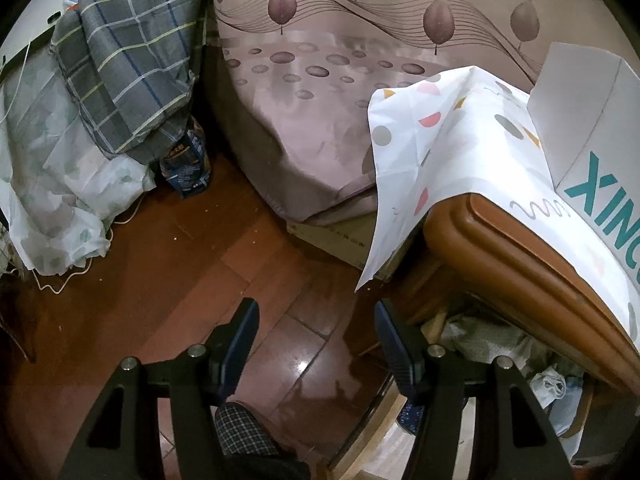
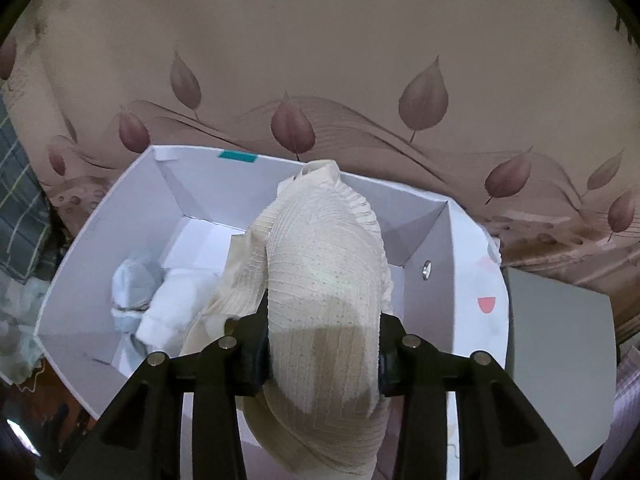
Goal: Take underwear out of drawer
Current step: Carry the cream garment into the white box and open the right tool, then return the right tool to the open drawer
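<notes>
Risk: the garment [image 2: 324, 300] is bulky and ribbed, and much of it bulges beyond the fingers, so it may slide out of the clamp if it is lifted fast
Snag: a loose cream flap hangs left of the fingers, down among the other items; it may drag the grey bundle [image 2: 134, 280] or the white bundle [image 2: 176, 312] up with it
Box: the white box [image 2: 92, 240] looks light, so a caught fold could tip or shift it
Left side: the left gripper [image 1: 316, 344] is close to the wooden edge [image 1: 520, 256] on the right of its fingers; a careless swing could knock it or the dotted cloth [image 1: 432, 148]
Garment place: between the fingers of the right gripper [image 2: 322, 350], rising ahead of them and over the box opening, part also drooping under them toward the camera
Right fingers: clamped on the garment from both sides, tips hidden in the fabric
Left fingers: apart, nothing between them, floor [image 1: 200, 264] beyond
Stage: I judge the garment mostly lifted, its left flap perhaps yet inside the box
</notes>
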`<state>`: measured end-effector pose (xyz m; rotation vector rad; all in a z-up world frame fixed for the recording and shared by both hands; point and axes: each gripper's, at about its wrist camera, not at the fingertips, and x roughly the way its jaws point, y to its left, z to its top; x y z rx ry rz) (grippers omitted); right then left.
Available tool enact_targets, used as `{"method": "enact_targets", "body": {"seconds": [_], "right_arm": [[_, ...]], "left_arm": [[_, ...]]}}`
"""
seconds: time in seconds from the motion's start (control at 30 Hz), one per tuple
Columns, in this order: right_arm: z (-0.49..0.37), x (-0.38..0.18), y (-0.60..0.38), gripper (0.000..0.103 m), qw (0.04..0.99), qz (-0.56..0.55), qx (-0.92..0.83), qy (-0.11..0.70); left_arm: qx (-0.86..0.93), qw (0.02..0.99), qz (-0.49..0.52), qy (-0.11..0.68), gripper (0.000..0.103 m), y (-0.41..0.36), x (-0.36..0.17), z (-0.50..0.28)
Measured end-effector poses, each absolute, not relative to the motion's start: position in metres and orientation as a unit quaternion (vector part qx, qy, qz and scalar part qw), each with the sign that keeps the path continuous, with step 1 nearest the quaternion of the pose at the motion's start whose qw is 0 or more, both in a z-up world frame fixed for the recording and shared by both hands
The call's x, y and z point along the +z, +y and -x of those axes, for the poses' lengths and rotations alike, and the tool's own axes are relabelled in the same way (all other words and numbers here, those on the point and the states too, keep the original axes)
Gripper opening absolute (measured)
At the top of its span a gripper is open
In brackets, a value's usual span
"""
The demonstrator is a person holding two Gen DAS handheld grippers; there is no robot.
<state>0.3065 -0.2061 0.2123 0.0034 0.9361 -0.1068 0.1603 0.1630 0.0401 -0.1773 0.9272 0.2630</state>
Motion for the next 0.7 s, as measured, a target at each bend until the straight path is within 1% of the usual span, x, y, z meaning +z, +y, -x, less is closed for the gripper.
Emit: {"method": "enact_targets", "body": {"seconds": [0.1, 0.17, 0.23, 0.3, 0.33, 0.5, 0.7], "right_arm": [[-0.31, 0.202, -0.207, 0.046, 0.887, 0.001, -0.05, 0.459], [-0.309, 0.201, -0.207, 0.058, 0.889, 0.0, -0.053, 0.455], [-0.308, 0.202, -0.207, 0.065, 0.892, -0.003, -0.05, 0.449], [-0.306, 0.204, -0.207, 0.068, 0.893, 0.002, -0.05, 0.448], [-0.303, 0.207, -0.207, 0.072, 0.894, 0.001, -0.05, 0.445], [-0.285, 0.227, -0.205, 0.072, 0.908, 0.001, -0.041, 0.416], [-0.233, 0.255, -0.203, 0.073, 0.918, 0.016, -0.013, 0.396]], "left_arm": [[0.125, 0.884, 0.084, 0.443, 0.062, 0.162, 0.041, -0.159], [0.122, 0.885, 0.083, 0.442, 0.062, 0.161, 0.041, -0.159], [0.12, 0.884, 0.081, 0.444, 0.062, 0.16, 0.041, -0.16], [0.116, 0.885, 0.083, 0.443, 0.062, 0.158, 0.041, -0.16], [0.114, 0.885, 0.081, 0.443, 0.062, 0.157, 0.041, -0.161], [0.105, 0.888, 0.074, 0.442, 0.062, 0.151, 0.041, -0.161], [0.098, 0.888, 0.072, 0.444, 0.062, 0.148, 0.041, -0.162]]}}
